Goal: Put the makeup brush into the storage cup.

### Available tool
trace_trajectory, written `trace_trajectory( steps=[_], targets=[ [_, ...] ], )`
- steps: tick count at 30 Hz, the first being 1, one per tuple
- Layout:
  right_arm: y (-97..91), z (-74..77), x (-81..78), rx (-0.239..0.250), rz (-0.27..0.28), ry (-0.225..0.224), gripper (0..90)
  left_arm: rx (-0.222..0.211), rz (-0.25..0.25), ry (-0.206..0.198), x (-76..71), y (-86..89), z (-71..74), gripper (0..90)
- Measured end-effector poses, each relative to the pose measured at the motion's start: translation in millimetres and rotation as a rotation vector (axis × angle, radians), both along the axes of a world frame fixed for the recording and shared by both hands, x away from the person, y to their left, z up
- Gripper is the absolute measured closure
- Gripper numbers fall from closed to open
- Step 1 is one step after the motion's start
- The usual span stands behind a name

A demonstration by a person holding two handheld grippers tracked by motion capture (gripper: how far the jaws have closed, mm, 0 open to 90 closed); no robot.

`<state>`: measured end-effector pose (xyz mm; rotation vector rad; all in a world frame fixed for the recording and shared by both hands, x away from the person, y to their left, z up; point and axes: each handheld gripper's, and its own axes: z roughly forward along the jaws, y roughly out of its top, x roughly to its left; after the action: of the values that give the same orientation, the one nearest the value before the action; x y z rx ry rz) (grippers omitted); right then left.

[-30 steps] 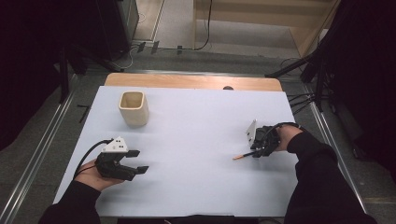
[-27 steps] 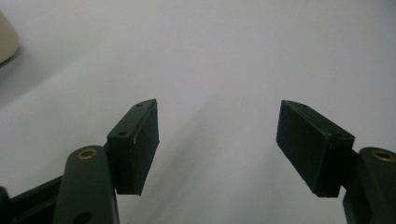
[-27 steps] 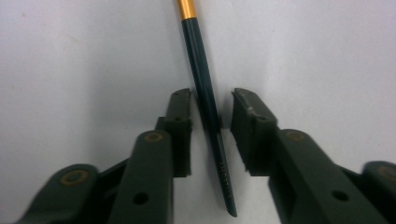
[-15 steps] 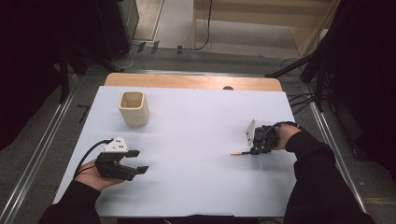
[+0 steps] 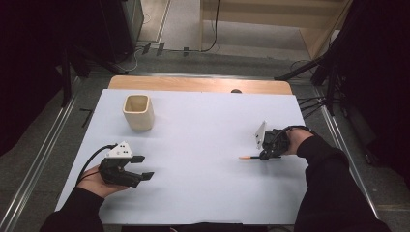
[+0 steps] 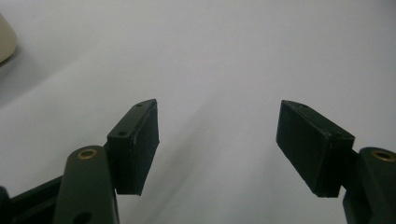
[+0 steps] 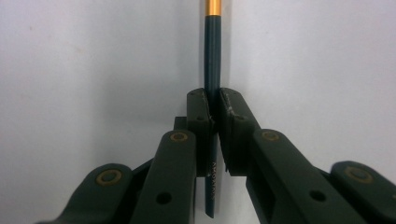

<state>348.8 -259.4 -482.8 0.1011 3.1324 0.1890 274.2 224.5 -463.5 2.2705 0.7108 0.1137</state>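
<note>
A dark teal pencil (image 7: 213, 56) with a gold band lies between the pads of my right gripper (image 7: 214, 95), which is shut on its shaft. In the high view that gripper (image 5: 265, 155) is at the table's right side, and the pencil (image 5: 247, 157) sticks out to the left, low over the white tabletop. My left gripper (image 5: 146, 167) rests near the front left of the table, jaws wide apart and empty. The left gripper view shows its jaws (image 6: 217, 121) open over bare white surface.
A cream square cup (image 5: 139, 112) stands upright at the back left of the white table (image 5: 203, 125); its edge shows at the left gripper view's top left (image 6: 4, 42). A wooden strip (image 5: 193, 84) runs along the far edge. Cables and stands surround the table on the floor.
The pencil's free end has swung a little, from slanting toward the front to lying level, as the right jaws closed on it. The left hand has stayed still.
</note>
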Motion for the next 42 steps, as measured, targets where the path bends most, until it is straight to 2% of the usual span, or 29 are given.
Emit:
trace_trajectory(
  steps=[1, 2, 3, 4, 7, 8, 10, 11, 12, 13, 14, 15, 16, 17, 18, 19, 20, 21, 22, 23, 25, 29, 31, 32, 33, 36, 40, 42],
  targets=[
    [-0.4, 1.7, 0.4, 0.008, -0.007, 0.006, 84.4, 0.0, 0.0, 0.0, -0.1, 0.0, 0.2, 30.9],
    [-1.9, 7.0, 0.5, 0.03, -0.037, 0.008, 84.4, 0.0, 0.0, -0.001, 0.1, 0.2, 0.4, 30.9],
    [-1.9, 7.0, 0.5, 0.03, -0.037, 0.008, 84.4, 0.0, 0.0, -0.001, 0.1, 0.2, 0.4, 30.9],
    [-2.9, 11.6, -0.4, 0.047, -0.066, -0.003, 84.4, 0.0, 0.0, -0.001, 0.0, 0.4, 0.6, 30.9],
    [-3.5, 15.9, -4.5, 0.073, -0.062, -0.019, 84.4, -0.002, 0.001, -0.002, -0.2, 0.8, 1.0, 30.9],
    [-3.9, 17.5, -6.1, 0.074, -0.086, -0.009, 84.4, -0.001, 0.002, -0.001, -0.2, 0.8, 0.9, 30.9],
    [-4.4, 18.6, -6.4, 0.083, -0.1, -0.01, 84.4, -0.001, 0.003, 0.003, 0.0, 0.8, 0.9, 30.9],
    [-6.6, 22.1, -8.0, 0.116, -0.154, 0.01, 84.3, -0.004, 0.004, 0.006, 0.0, 0.9, 1.2, 30.9],
    [-6.6, 22.1, -8.0, 0.116, -0.154, 0.01, 84.3, -0.004, 0.004, 0.006, 0.0, 0.9, 1.2, 30.9],
    [-9.0, 24.6, -8.6, 0.163, -0.224, 0.067, 84.3, -0.01, 0.008, 0.006, 0.0, 1.1, 1.5, 30.9],
    [-10.6, 25.2, -9.5, 0.185, -0.254, 0.091, 84.3, -0.011, 0.009, 0.007, 0.0, 1.2, 1.6, 30.9],
    [-10.6, 25.2, -9.5, 0.185, -0.254, 0.091, 84.3, -0.011, 0.009, 0.007, 0.0, 1.2, 1.6, 30.9],
    [-11.9, 25.4, -10.9, 0.202, -0.275, 0.102, 84.3, -0.01, 0.009, 0.008, 0.1, 1.3, 1.6, 30.9],
    [-13.6, 25.8, -12.7, 0.228, -0.338, 0.121, 84.4, -0.008, 0.011, 0.01, 0.1, 1.1, 1.5, 30.9],
    [-13.6, 25.8, -12.7, 0.228, -0.338, 0.121, 84.4, -0.008, 0.011, 0.01, 0.1, 1.1, 1.5, 30.8],
    [-14.7, 26.4, -12.5, 0.262, -0.407, 0.148, 84.4, -0.008, 0.007, 0.007, 0.0, 0.9, 1.6, 30.9],
    [-14.5, 26.7, -12.4, 0.269, -0.441, 0.17, 84.4, -0.009, 0.008, 0.007, -0.2, 0.7, 1.7, 30.8],
    [-14.5, 26.7, -12.4, 0.269, -0.441, 0.17, 84.4, -0.009, 0.008, 0.007, -0.2, 0.7, 1.7, 30.8],
    [-12.4, 28.1, -14.0, 0.263, -0.477, 0.167, 84.4, -0.009, 0.009, 0.009, -0.1, 0.6, 1.8, 30.8],
    [-12.4, 28.1, -14.0, 0.263, -0.477, 0.167, 84.4, -0.009, 0.009, 0.009, -0.1, 0.6, 1.8, 30.8],
    [-5.1, 31.3, -21.1, 0.291, -0.474, 0.13, 84.4, -0.01, 0.017, 0.021, 0.4, 0.9, 2.0, 30.8],
    [4.0, 31.7, -26.3, 0.284, -0.499, 0.107, 84.4, -0.017, 0.025, 0.029, 0.7, 0.9, 1.9, 30.8],
    [10.9, 31.0, -29.7, 0.281, -0.548, 0.103, 84.4, -0.019, 0.025, 0.028, 0.5, 0.8, 1.9, 30.8],
    [10.9, 31.0, -29.7, 0.281, -0.548, 0.103, 84.4, -0.02, 0.025, 0.027, 0.5, 0.8, 2.0, 30.8],
    [14.7, 30.9, -31.5, 0.292, -0.571, 0.092, 84.4, -0.022, 0.024, 0.026, 0.4, 0.8, 2.1, 30.8],
    [18.7, 32.4, -33.0, 0.291, -0.601, 0.106, 84.5, -0.024, 0.025, 0.027, 0.5, 0.6, 2.1, 30.7],
    [26.0, 34.9, -37.6, 0.318, -0.635, 0.118, 84.5, -0.025, 0.024, 0.027, 0.6, 0.7, 2.3, 30.7],
    [31.7, 34.5, -42.0, 0.358, -0.675, 0.115, 84.5, -0.026, 0.024, 0.026, 0.6, 0.5, 2.3, 30.7]
  ],
)
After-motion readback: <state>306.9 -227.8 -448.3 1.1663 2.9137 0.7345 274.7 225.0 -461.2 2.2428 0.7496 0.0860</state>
